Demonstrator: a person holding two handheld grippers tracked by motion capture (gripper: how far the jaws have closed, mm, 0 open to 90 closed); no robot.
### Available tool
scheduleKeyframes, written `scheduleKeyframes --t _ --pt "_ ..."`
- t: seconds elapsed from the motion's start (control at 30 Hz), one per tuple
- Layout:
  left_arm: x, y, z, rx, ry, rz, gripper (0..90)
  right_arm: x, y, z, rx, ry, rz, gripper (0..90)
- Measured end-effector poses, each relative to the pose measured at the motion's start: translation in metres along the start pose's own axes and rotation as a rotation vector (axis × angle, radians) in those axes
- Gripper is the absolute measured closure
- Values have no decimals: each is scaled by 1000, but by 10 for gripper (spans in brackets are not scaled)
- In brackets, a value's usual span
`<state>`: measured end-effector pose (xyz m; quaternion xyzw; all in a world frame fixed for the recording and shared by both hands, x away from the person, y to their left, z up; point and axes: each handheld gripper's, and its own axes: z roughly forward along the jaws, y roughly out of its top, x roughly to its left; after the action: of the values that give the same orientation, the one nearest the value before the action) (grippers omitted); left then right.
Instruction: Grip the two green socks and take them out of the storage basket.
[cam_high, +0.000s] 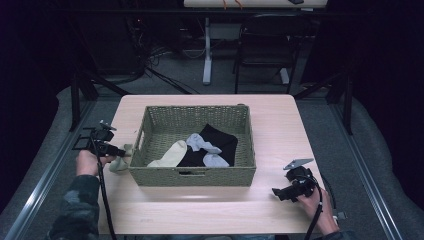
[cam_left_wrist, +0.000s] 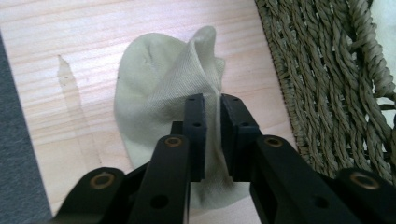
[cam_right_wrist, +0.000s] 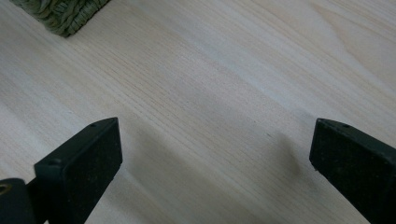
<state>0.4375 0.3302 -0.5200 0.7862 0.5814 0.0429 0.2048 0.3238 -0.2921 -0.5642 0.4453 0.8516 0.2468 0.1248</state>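
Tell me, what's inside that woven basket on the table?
The woven basket holds a cream sock, two grey socks and black fabric. Whatever lies beneath the pile is covered.

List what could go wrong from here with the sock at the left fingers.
The left gripper has only a thin fold of the cream sock between its fingers; a lift now may drop it. The sock lies right beside the woven basket, so a sideways move might catch the fabric on the weave. The right gripper rests open over the table.
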Motion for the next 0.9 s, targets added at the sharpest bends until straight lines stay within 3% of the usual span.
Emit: scheduleKeyframes --t 0.17,0.3,0.43,0.67,0.9 --pt "-4 -1 -15 -28 -14 -6 554 0 0 0 0 1 1 17" --pt "-9 0 -38 -77 1 -2 359 0 0 0 -2 -1 -2 16" --pt "-22 3 -63 -131 15 24 228 0 0 0 -2 -1 -3 16" --pt "-50 15 -98 -190 20 105 152 0 0 0 2 -5 -8 17" --pt "-79 31 -108 -203 31 173 105 0 0 0 -2 2 -4 16"
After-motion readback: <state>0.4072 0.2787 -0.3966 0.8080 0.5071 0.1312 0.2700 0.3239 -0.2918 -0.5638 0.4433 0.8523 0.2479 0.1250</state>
